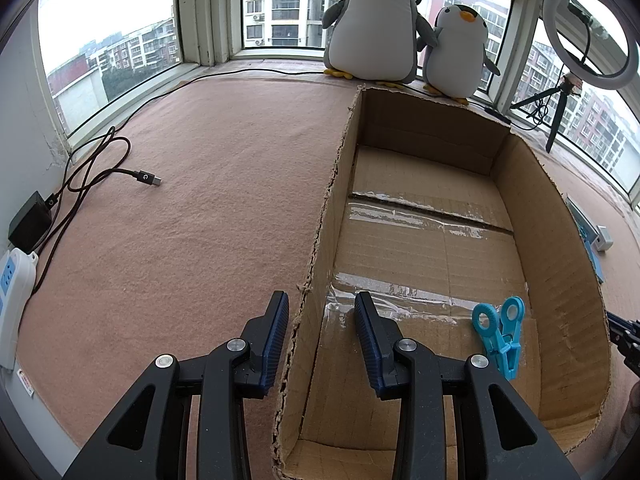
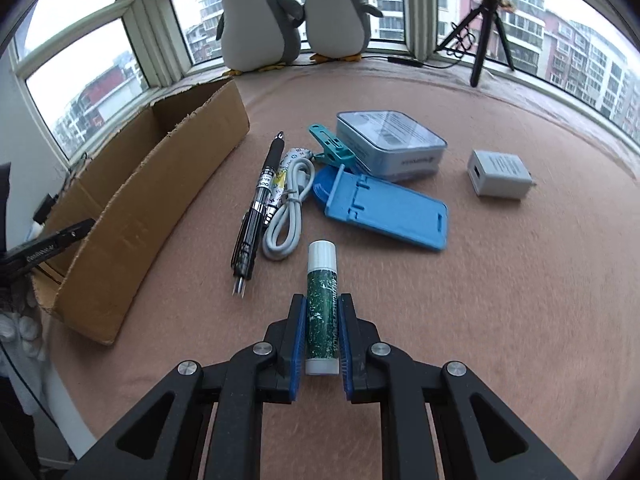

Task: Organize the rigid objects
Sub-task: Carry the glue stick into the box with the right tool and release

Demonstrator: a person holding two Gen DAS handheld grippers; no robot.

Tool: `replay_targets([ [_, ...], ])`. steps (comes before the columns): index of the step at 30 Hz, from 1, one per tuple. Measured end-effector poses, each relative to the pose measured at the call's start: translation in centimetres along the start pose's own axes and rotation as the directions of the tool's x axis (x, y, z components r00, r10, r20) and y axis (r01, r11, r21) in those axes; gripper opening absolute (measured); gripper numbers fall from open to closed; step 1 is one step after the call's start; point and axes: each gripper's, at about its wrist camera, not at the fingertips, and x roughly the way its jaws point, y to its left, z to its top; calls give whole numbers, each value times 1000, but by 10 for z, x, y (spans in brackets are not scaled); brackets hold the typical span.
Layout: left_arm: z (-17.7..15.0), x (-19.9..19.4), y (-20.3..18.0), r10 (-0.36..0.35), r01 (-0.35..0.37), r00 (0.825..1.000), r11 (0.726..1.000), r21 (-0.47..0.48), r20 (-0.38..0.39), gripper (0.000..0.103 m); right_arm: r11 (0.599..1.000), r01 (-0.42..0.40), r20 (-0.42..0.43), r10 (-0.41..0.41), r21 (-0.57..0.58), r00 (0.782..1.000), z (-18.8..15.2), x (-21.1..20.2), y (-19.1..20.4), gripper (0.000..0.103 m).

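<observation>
Fingers of the right gripper [image 2: 322,336] are clenched on a green-and-white lip balm stick [image 2: 321,308], which lies lengthwise between the blue pads; its white cap end points away, past the fingertips, and its printed label is too blurred to read fully. Just beyond it on the pink tabletop [image 2: 500,280] lie a black multi-colour pen [image 2: 258,208], a coiled white cable [image 2: 288,212] touching it, and a blue phone stand [image 2: 384,208]. Farther off, a teal clothes peg [image 2: 330,146] leans against a pale blue tin [image 2: 390,142], partly hidden by the stand. A white charger block [image 2: 500,174] sits apart to the right. The cardboard box [image 2: 152,208] stands to the left, its inside hidden from this view.

Fingers of the left gripper [image 1: 322,312] are spread and hold nothing; they straddle the box's torn left wall [image 1: 320,240], one outside, one inside. Inside the box, near right, lies a light blue clothes peg [image 1: 500,336]. Two plush penguins [image 1: 404,24] sit on the far window ledge. A black cable [image 1: 100,168] lies far left.
</observation>
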Motion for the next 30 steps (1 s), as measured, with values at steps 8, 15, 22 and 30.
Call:
replay_targets([
  [8, 0, 0, 0, 0, 0, 1000, 1000, 2, 0, 37, 992, -74, 93, 65, 101, 994, -5, -33, 4, 14],
  [15, 1, 1, 0, -5, 5, 1000, 1000, -4, 2, 37, 988, -157, 173, 156, -10, 972, 18, -58, 65, 14],
  [22, 1, 1, 0, -9, 9, 1000, 1000, -6, 1, 37, 972, -203, 167, 221, -117, 961, 28, -47, 134, 14],
  [30, 2, 2, -1, -11, 11, 1000, 1000, -5, 2, 37, 963, -218, 112, 237, -158, 965, 33, -18, 177, 14],
])
